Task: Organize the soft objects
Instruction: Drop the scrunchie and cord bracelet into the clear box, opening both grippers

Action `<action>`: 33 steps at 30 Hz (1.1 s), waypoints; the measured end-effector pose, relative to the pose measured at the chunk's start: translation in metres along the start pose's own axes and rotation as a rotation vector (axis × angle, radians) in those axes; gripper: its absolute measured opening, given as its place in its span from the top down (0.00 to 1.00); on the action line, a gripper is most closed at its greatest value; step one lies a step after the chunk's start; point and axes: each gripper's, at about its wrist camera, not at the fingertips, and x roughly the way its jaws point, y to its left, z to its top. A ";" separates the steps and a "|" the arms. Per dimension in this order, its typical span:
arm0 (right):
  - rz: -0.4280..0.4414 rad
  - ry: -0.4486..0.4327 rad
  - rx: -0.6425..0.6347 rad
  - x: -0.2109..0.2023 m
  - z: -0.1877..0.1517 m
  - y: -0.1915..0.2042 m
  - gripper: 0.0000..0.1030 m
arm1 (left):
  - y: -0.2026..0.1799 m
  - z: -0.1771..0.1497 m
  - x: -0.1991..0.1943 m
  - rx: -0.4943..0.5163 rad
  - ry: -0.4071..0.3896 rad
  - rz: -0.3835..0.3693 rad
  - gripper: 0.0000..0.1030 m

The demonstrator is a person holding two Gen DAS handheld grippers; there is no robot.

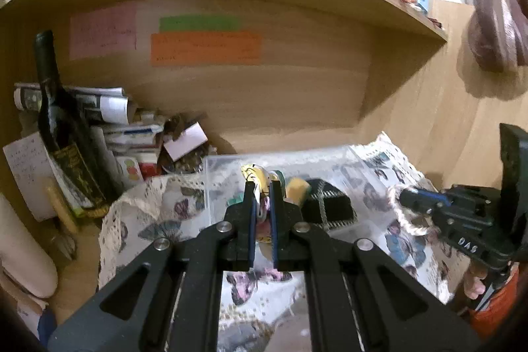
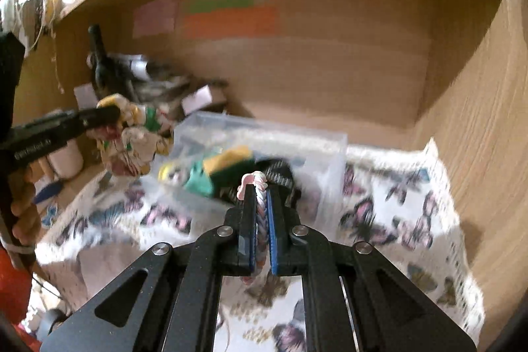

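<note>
Two grippers in play, and both are loaded. The left gripper [image 1: 262, 187] has its jaws clamped on one floral cloth [image 2: 132, 137], a crumpled patterned bundle that hangs in the air to the left of the box, seen clearly from the right wrist view. The right gripper [image 2: 260, 187] pinches one braided rope [image 2: 261, 213], pink and white, running between its blue pads; from the left wrist view the rope curves out in a loop [image 1: 404, 213] around that gripper's tip.

Down below sits one clear plastic box [image 2: 330, 154] on a butterfly-print tablecloth [image 2: 396, 220]. Inside the box I count one yellow-and-green sponge [image 2: 231, 164], one green cloth piece [image 2: 198, 183], one black patterned item [image 1: 330, 203] beside the sponge, and one yellow-white piece [image 2: 170, 172] at the left end. The rest is too blurred to count.

At the back left stands one dark wine bottle [image 1: 62, 127], leaning against a stack of papers and cartons [image 1: 132, 134]. Three coloured notes are stuck on the back wall: one pink [image 1: 102, 33], one green [image 1: 198, 23], one orange [image 1: 206, 48].
</note>
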 end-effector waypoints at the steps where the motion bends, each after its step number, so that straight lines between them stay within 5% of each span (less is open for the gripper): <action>1: -0.004 -0.011 0.000 0.002 0.005 -0.002 0.95 | 0.001 0.002 0.002 -0.001 -0.004 0.005 0.94; 10: -0.042 0.004 0.014 0.036 0.021 -0.016 0.95 | 0.013 0.010 0.048 -0.031 0.026 0.055 0.94; 26: -0.039 0.205 -0.027 0.103 -0.003 -0.011 0.95 | 0.013 -0.019 0.120 -0.036 0.288 -0.001 0.93; 29: -0.040 0.210 -0.027 0.101 -0.002 -0.012 0.95 | 0.015 -0.018 0.118 -0.045 0.292 -0.004 0.86; 33: -0.040 0.217 -0.028 0.098 0.000 -0.010 0.90 | 0.010 -0.015 0.108 -0.032 0.266 -0.002 0.62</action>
